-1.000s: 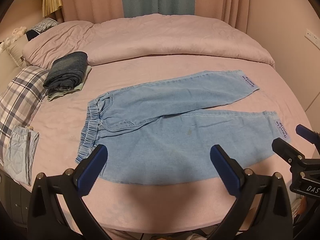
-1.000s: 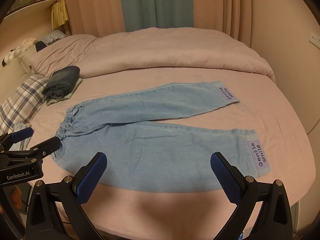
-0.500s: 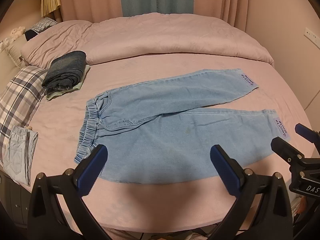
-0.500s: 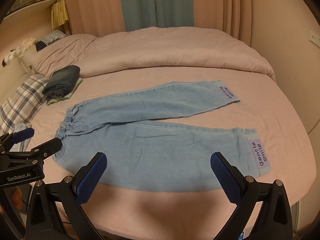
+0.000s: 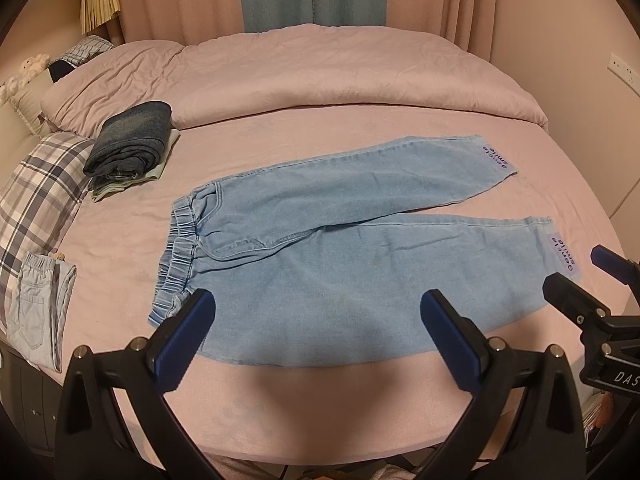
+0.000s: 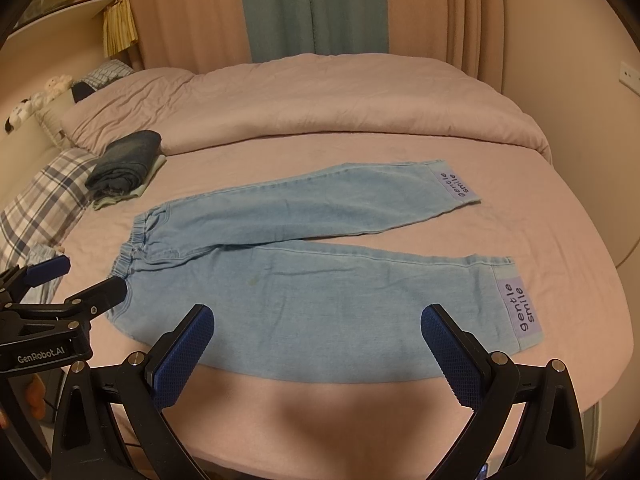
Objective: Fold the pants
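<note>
At the far left edge of the bed (image 5: 360,412), a small folded light-denim garment (image 5: 38,312) lies on the plaid pillow (image 5: 36,196), and behind it a folded dark denim stack (image 5: 130,144) rests on a pale green piece; no box, basket or other container shows in either view, so nothing is held in anything. The left tool (image 5: 318,322) hovers over the near edge of the bed with its blue pads spread wide, gripping nothing, close to the waistband (image 5: 180,256) end of the light blue pants (image 5: 340,264). These lie flat and unfolded on the pink sheet, legs splayed in a narrow V, waistband left, cuffs right. The elastic waist is bunched, so a pinch there may catch only the top layer, and the fold would drag crooked. Further right, the right tool (image 6: 318,322), equally spread and empty, hovers near the closer cuff with its "gentle smile" patch (image 6: 520,308). If the two tools lift unevenly, the legs will likely not stack, and the near leg, lying close to the bed's edge, could slide off.
</note>
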The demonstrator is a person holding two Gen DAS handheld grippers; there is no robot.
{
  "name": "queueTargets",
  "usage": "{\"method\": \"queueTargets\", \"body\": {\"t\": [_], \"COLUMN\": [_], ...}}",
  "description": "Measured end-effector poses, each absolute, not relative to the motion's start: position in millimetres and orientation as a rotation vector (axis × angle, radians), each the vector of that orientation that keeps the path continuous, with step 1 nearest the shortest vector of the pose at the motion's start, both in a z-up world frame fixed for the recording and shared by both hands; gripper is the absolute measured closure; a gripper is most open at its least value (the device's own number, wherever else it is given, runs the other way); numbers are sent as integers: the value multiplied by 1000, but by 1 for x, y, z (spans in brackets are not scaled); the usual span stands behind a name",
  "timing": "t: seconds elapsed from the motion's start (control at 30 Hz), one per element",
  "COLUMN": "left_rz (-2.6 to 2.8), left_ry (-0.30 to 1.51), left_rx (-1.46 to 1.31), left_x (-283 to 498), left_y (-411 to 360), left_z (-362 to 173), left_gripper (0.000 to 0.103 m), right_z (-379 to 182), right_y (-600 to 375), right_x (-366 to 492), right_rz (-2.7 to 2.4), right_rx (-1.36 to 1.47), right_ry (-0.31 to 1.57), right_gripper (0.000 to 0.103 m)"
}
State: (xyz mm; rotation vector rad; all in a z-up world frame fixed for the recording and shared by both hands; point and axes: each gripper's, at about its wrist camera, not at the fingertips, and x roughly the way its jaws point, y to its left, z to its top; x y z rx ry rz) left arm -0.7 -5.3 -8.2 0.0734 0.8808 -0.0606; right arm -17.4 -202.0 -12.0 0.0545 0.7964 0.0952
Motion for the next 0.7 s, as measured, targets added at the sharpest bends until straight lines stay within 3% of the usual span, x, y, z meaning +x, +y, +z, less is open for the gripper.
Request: {"method": "queueTargets", "body": {"t": [0.7], "left_rz": [-66], "left_ry": [886], "left_rx": [74], "left_x": [-2], "left_y": [-5], "left_z": [-9], "left_gripper": [0], "right_z": [-15], "right_y": [-198], "right_x": [-20], "right_rz": [99], "right_rx": [52], "right_ry": [805], "right_gripper": [0]}}
